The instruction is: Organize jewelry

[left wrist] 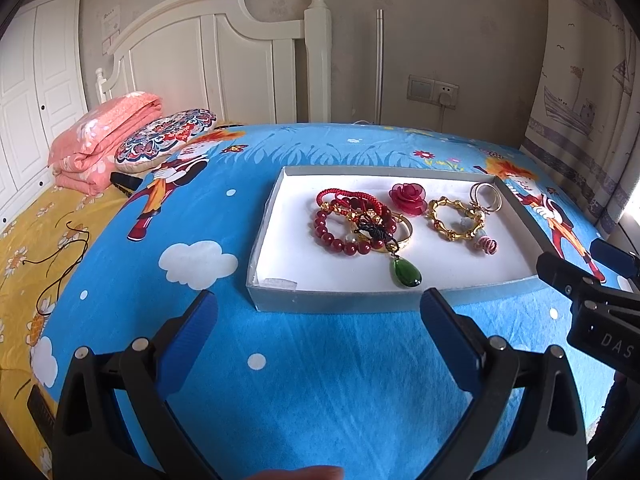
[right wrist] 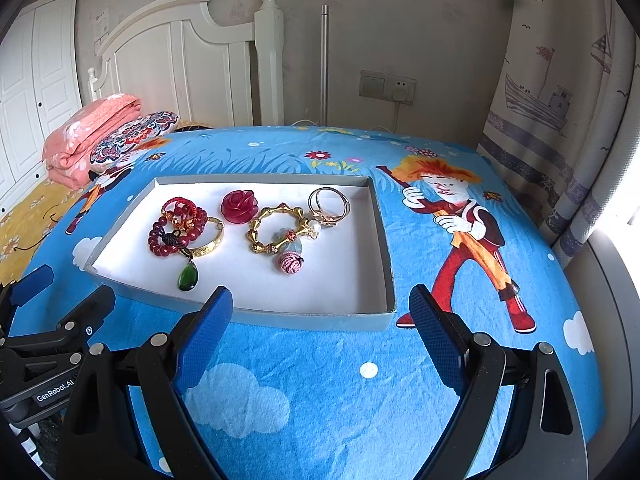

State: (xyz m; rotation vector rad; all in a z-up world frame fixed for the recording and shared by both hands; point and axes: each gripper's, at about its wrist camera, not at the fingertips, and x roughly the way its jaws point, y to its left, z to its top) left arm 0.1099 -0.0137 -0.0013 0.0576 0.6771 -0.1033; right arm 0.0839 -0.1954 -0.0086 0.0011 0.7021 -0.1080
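Hovered short of the tray [left wrist: 276, 300] on the bed [left wrist: 320, 380], both grippers wide and empty: left gripper [left wrist: 319, 308], right gripper [right wrist: 321, 304]. Lay ahead in the tray, jumbled: beads [right wrist: 160, 240] and pendant [right wrist: 187, 278] nearer the left, ring [right wrist: 329, 202] nearer the right. Ran crosswise, the tray's long axis.

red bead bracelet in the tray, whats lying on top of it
A black knotted cord crosses the red bead bracelet, carrying a green teardrop pendant. A gold bangle overlaps it too. Beads beneath them are hidden.
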